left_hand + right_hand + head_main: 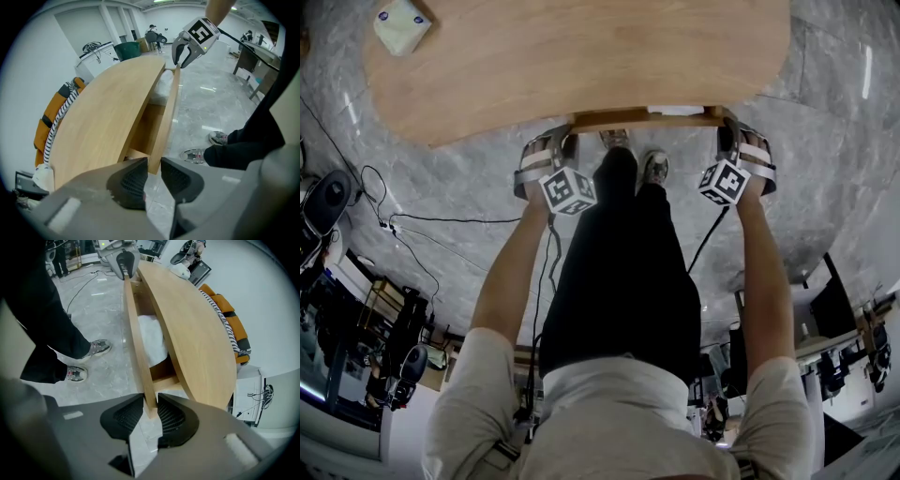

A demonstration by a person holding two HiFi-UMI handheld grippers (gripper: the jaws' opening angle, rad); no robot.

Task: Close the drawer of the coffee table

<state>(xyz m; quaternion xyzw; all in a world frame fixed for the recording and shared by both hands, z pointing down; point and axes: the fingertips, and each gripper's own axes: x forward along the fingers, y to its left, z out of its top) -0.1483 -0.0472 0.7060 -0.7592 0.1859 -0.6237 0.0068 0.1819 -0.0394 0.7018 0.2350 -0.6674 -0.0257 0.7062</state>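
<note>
The coffee table's oval wooden top (581, 56) lies ahead of me, and its drawer sticks out a little from the near edge. The drawer front (647, 118) is a thin wooden panel, and something white (152, 341) lies in the drawer behind it. My left gripper (565, 131) straddles the panel's left end. In the left gripper view that end (154, 164) stands between the pads (136, 180), which do not clearly press on it. My right gripper (727, 122) straddles the right end the same way, with the panel (150, 401) close between its pads.
The person's dark trouser legs and shoes (628, 169) stand on the grey marble floor right in front of the drawer. A small white box (401, 25) sits on the tabletop at far left. Cables (422, 220) trail on the floor at left. An orange seat (56, 112) stands beyond the table.
</note>
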